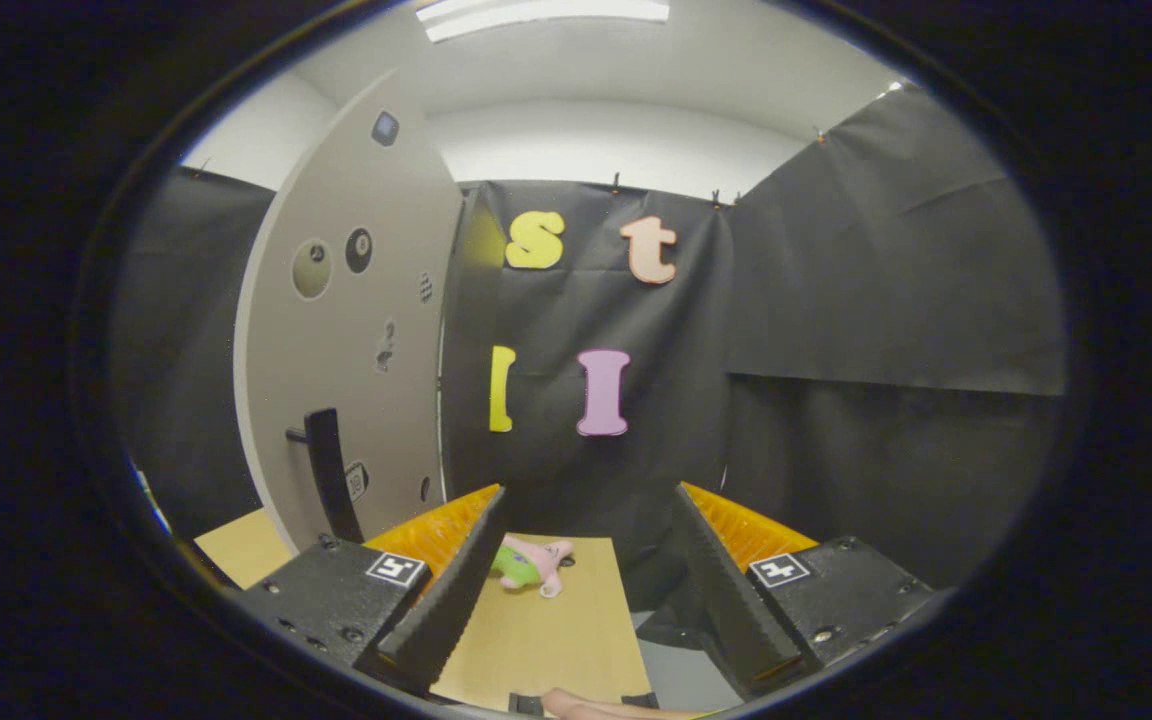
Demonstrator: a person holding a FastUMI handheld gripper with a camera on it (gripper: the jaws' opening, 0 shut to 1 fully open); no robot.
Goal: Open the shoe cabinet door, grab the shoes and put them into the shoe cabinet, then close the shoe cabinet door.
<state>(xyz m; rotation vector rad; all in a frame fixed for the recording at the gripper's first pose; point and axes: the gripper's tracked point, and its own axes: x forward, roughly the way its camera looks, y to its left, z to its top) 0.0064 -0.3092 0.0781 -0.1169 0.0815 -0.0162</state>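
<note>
Gripper (591,575) wide open and empty over the wooden tabletop (546,640).

The grey cabinet door (356,330) with its dark handle (331,475) stands left of and beyond the fingers. A small pink-and-green shoe (528,566) lies on the tabletop between the fingers, nearer the left one. Black cloth walls the booth; white ceiling with a light strip (546,12) above.

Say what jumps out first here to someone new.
The tall grey cabinet door with its dark handle, standing beyond the fingers to their left side. Then the small pink and green plush toy on the wooden tabletop, between the open fingers of the hand-held gripper.
</note>
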